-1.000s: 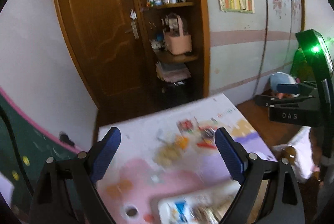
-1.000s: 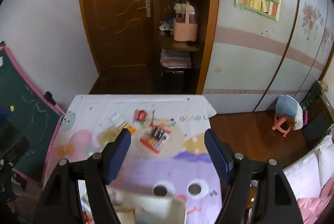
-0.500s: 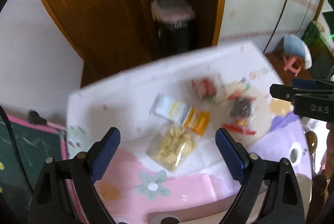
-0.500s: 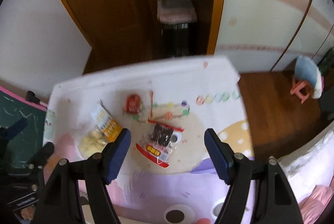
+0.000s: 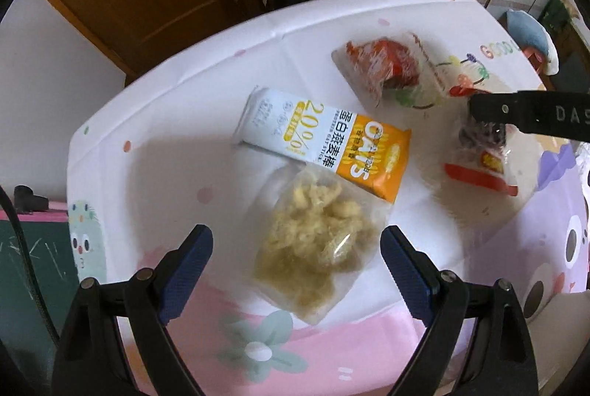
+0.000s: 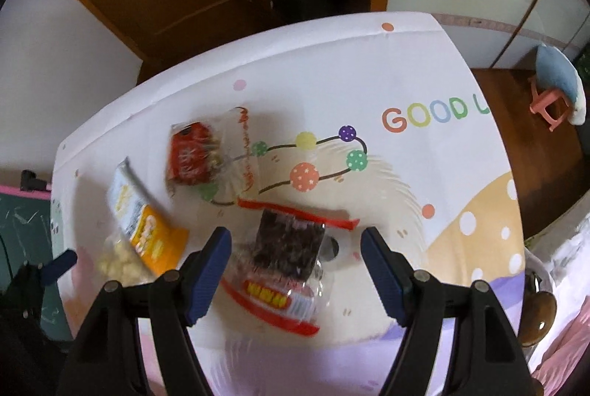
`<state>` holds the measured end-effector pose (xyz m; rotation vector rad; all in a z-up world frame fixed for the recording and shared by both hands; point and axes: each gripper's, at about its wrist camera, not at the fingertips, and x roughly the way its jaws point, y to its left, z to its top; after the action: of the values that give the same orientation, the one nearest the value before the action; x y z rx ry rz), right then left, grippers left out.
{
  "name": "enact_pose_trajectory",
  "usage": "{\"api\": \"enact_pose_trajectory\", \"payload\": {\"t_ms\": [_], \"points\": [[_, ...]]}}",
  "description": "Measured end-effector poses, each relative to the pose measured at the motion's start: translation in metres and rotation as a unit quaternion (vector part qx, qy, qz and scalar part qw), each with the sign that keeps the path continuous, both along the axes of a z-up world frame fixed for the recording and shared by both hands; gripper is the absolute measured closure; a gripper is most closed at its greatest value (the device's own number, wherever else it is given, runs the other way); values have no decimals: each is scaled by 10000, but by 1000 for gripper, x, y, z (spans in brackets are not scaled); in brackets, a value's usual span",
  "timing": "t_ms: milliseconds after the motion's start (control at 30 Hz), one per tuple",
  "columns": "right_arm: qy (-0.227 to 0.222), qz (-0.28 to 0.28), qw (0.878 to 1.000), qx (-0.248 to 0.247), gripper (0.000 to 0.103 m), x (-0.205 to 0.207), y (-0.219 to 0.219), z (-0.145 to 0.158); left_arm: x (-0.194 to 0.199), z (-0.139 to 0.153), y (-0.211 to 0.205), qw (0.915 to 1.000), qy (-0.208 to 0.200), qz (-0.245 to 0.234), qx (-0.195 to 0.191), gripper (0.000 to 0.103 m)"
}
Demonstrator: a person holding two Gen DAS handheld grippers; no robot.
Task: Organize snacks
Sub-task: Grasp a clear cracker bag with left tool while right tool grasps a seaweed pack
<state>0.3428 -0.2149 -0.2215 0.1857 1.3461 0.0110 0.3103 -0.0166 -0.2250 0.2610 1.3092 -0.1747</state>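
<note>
On the cartoon-printed tablecloth (image 5: 155,145) four snack packs lie in a loose cluster. Farthest left in the left wrist view is the clear bag of pale yellow puffs (image 5: 317,245), its long axis running from near the camera up and slightly right; its far end touches or tucks under the oat bar packet (image 5: 324,141). That packet lies on a slant, white end toward the upper left, orange end toward the lower right. Beyond it to the right sits the red snack in a clear wrapper (image 5: 383,68), apart from the rest. Farthest right is the clear pack with red edges and a dark filling (image 6: 287,248), its long axis running from upper right to lower left in the right wrist view.

The left gripper (image 5: 295,270) hangs over the puffs bag with jaws spread wide, clear of it. The right gripper (image 6: 295,267) stands just as spread either side of the red-edged pack; contact cannot be told.
</note>
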Motion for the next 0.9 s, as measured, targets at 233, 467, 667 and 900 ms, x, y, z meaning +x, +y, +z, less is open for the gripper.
{"api": "enact_pose_trajectory", "payload": {"t_ms": [233, 467, 667, 900], "points": [[-24, 130, 9993, -347, 45, -3, 11, -12, 8, -23, -5, 9997, 228, 44, 7, 22], [29, 293, 9985, -465, 63, -16, 15, -9, 6, -15, -3, 9995, 237, 219, 17, 43], [30, 381, 9986, -352, 64, -38, 17, 7, -9, 3, 6, 9989, 34, 444, 127, 44], [-526, 546, 9969, -216, 64, -72, 23, 72, -37, 87, 16, 9950, -657, 738, -110, 44]]}}
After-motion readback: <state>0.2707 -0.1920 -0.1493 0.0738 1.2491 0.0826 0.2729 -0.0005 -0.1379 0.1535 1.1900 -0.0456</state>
